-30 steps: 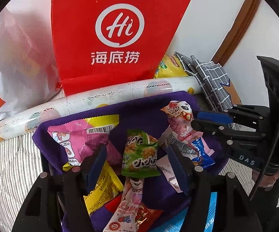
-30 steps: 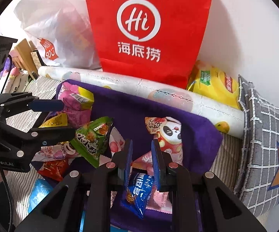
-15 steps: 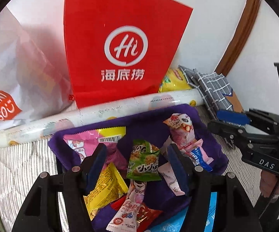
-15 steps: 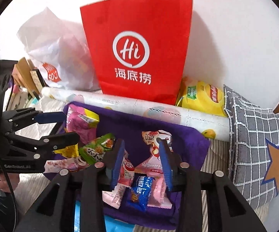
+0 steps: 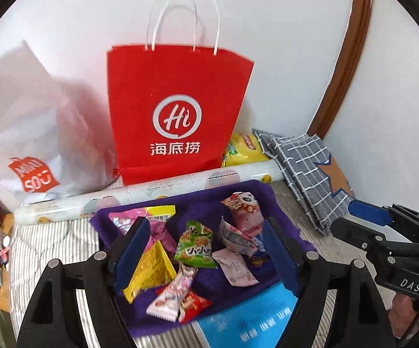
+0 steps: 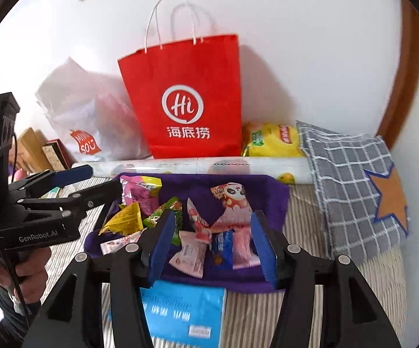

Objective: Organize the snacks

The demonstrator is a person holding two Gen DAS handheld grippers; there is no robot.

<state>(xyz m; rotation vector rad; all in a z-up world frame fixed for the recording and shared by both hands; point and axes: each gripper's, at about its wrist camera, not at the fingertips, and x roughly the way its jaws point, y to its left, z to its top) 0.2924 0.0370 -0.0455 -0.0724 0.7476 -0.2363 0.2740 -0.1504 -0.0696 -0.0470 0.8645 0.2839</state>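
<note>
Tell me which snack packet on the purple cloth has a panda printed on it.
The pink-and-white packet at the cloth's far right; no other wrapper there shows a panda.

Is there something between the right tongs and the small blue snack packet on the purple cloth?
Nothing visible. The right tongs hang open above the blue snack packet, which lies among pink packets on the purple cloth.

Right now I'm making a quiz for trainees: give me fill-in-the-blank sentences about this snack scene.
1. The snacks lie on a cloth coloured ____.
2. The paper bag against the wall is coloured ____.
3. The grey checked cushion bears an orange ____.
4. Both the left gripper and the right gripper hold ____.

Missing words: purple; red; star; nothing
</note>
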